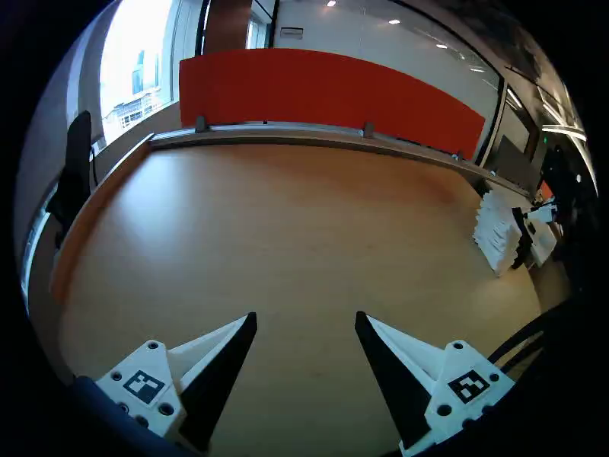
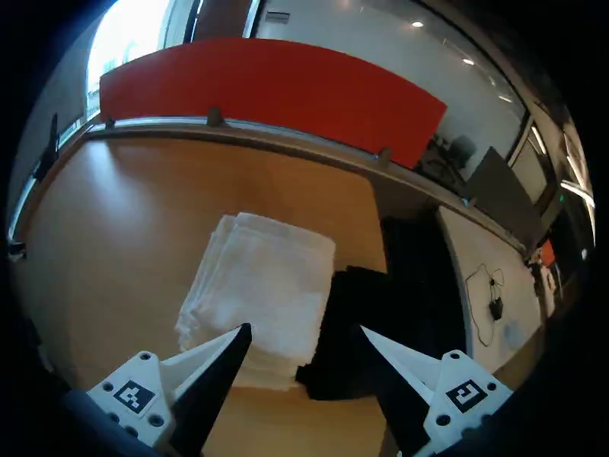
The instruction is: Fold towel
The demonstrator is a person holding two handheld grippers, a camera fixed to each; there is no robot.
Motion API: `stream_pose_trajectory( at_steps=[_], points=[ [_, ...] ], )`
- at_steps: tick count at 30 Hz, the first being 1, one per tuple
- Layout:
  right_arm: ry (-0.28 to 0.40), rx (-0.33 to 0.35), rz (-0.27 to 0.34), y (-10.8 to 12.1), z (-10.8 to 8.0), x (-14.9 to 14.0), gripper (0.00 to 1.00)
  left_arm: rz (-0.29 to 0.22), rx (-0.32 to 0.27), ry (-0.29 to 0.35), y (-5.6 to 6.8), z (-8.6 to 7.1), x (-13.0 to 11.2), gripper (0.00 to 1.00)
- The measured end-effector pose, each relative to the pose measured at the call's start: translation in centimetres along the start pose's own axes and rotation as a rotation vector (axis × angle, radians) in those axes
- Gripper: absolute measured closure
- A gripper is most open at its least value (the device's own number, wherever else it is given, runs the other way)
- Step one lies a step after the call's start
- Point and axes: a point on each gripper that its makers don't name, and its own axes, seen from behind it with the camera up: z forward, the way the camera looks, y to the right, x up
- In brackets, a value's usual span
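Hovering released, right claw above towel stack; left claw released over table.

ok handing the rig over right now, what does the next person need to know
Left gripper: open, empty, over bare wooden table.
Right gripper: open, empty, above the near edge of the white towel stack.
A dark pile lies against that stack's side.
Done: the white towels look folded and stacked.
Left: nothing is gripped. I cannot tell which towel is next, likely one from the stack.
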Motion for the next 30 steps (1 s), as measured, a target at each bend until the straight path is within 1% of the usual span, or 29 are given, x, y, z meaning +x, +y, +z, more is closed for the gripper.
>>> stream_pose_trajectory(
  at_steps=[3,9,12,17,30],
  points=[
    [0.031,0.025,0.028,-0.9,0.1,0.9,0.0,-0.001,0.001,0.004,0.0,-0.1,0.1,0.04],
    [0.064,0.071,0.092,-2.4,0.7,2.2,0.0,-0.006,0.006,0.007,-0.2,-0.3,0.2,0.04],
    [0.068,0.08,0.099,-2.8,1.2,2.4,0.0,-0.006,0.01,0.007,-0.4,-0.4,0.2,0.04],
    [0.067,0.087,0.083,-3.3,2.2,3.0,0.0,-0.009,0.02,0.006,-0.8,-0.4,0.3,0.04],
    [0.064,0.111,0.082,-3.8,5.6,5.8,0.0,-0.034,0.06,-0.001,-2.0,-0.2,0.2,0.04]
  ],
)
